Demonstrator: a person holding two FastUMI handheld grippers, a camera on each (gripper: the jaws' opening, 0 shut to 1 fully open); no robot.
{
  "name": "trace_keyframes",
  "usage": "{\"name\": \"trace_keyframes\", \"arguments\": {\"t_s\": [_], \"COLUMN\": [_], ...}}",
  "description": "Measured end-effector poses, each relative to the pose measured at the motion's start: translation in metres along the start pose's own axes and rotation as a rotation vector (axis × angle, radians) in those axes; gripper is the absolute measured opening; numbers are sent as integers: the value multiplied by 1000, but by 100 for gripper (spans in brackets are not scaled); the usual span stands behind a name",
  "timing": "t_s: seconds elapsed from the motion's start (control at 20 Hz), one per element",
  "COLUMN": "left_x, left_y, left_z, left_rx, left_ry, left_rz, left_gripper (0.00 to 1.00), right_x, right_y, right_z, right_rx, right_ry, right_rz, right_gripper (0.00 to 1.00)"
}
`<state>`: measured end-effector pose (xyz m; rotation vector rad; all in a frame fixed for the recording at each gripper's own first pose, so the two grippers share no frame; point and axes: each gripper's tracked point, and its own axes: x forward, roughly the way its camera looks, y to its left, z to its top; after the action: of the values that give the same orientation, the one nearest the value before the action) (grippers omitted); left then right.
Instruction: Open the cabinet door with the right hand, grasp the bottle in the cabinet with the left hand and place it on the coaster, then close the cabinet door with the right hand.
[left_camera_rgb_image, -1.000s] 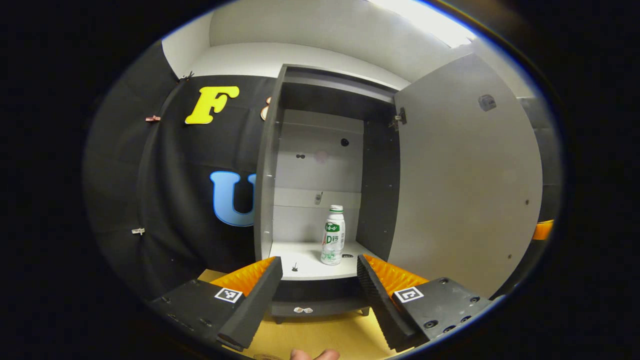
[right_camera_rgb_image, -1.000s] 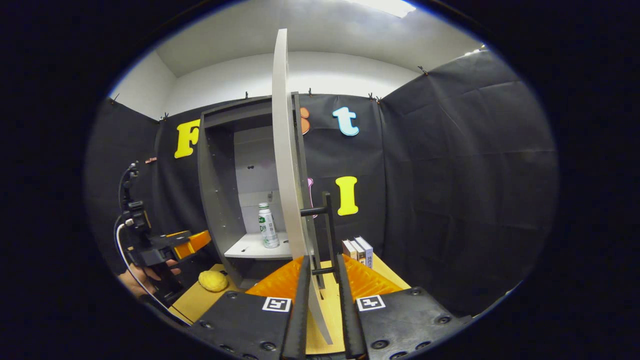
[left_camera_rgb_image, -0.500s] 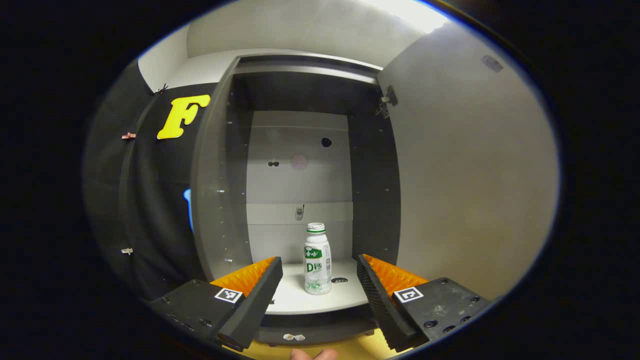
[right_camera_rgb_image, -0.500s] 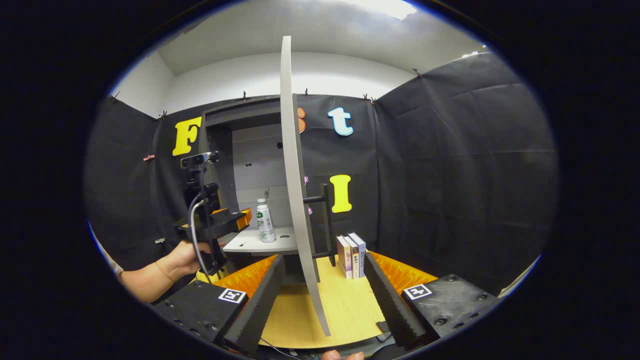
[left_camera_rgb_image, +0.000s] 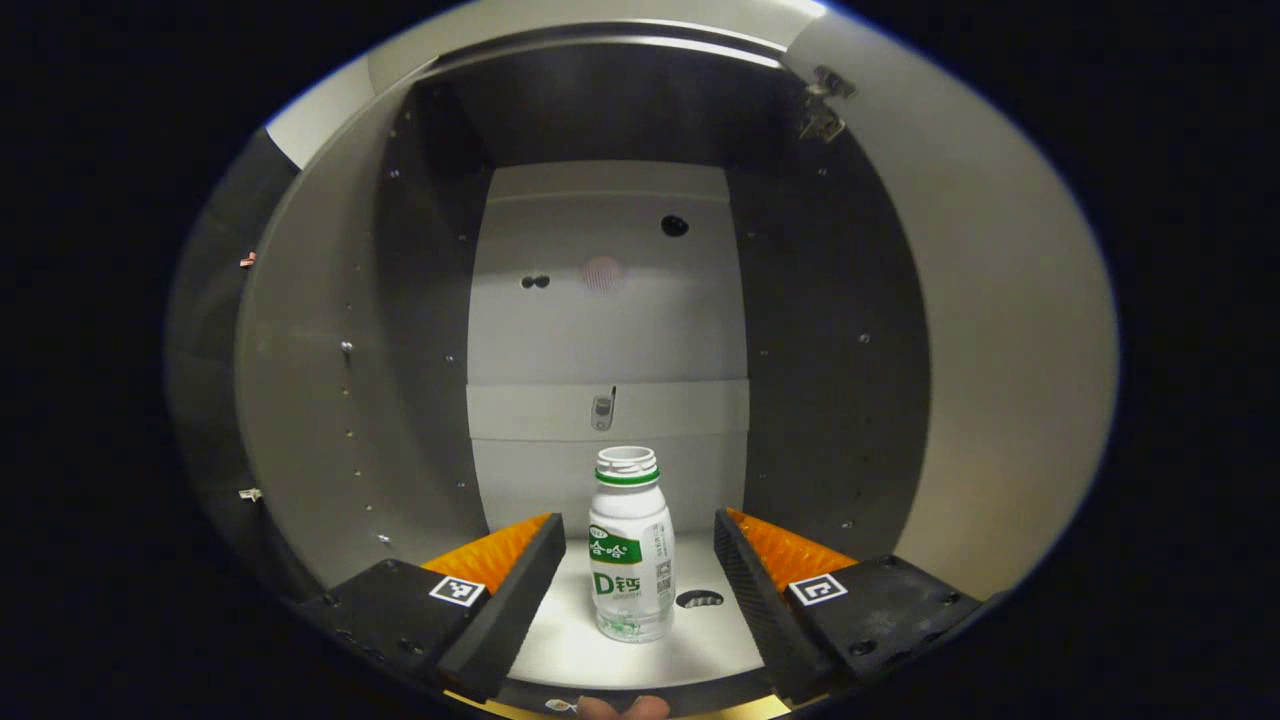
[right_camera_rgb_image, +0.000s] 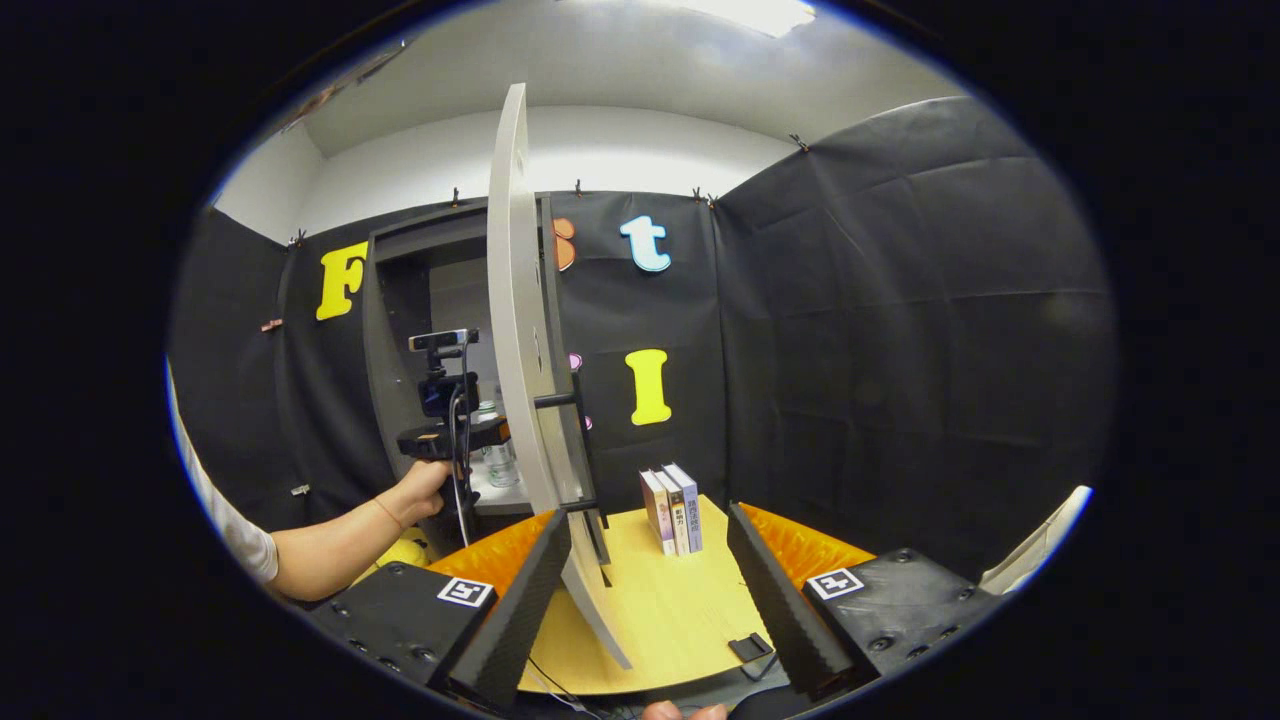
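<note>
The cabinet (left_camera_rgb_image: 600, 300) stood with its door (right_camera_rgb_image: 515, 300) swung wide, so the opening step looked done and the grasp of the bottle was the step in hand. In the left gripper view the cabinet's grey back wall and dark sides surrounded the camera, and the bottle (left_camera_rgb_image: 630, 545) stood upright on the cabinet's pale shelf (left_camera_rgb_image: 700, 640), between the two fingers of the left gripper (left_camera_rgb_image: 637, 600) but touching neither. Its jaws were spread wide, with a gap on each side of the bottle. By my judgement, the next move called for a little more reach so the pads flank the bottle's body, then an even squeeze that would not tip it.

The right gripper view gave the outside: the door seen nearly edge-on with its dark handle (right_camera_rgb_image: 575, 450), the yellow worktop (right_camera_rgb_image: 660, 600), a few books (right_camera_rgb_image: 670, 510) standing on it, and a hand (right_camera_rgb_image: 425, 485) holding the left gripper at the cabinet mouth. The right gripper (right_camera_rgb_image: 640, 600) hung back with jaws spread, holding nothing, the door's lower edge between them.
</note>
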<state>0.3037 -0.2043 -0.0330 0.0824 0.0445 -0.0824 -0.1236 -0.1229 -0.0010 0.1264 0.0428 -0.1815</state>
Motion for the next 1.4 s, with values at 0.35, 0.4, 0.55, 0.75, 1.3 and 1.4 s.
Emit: {"name": "trace_keyframes", "arguments": {"t_s": [0.35,0.4,0.55,0.75,1.3,1.4], "left_x": [48,51,57,51,-68,-95], "left_y": [6,3,0,3,41,56], "left_z": [-21,-22,-24,-18,26,26], "left_rx": [-27,-29,-22,-13,-33,6], "left_ry": [47,45,46,34,-45,-65], "left_rz": [42,33,14,6,-62,-58], "left_gripper": [95,95,89,70,71,71], "right_x": [2,2,2,4,6,6], "right_y": [-19,-22,-26,-19,19,26], "right_z": [-4,-4,-2,2,11,13], "right_rx": [-3,-1,7,5,7,2], "right_ry": [4,4,1,-13,-51,-61], "right_rz": [-52,-60,-75,-64,19,34], "right_gripper": [98,98,98,98,98,98]}}
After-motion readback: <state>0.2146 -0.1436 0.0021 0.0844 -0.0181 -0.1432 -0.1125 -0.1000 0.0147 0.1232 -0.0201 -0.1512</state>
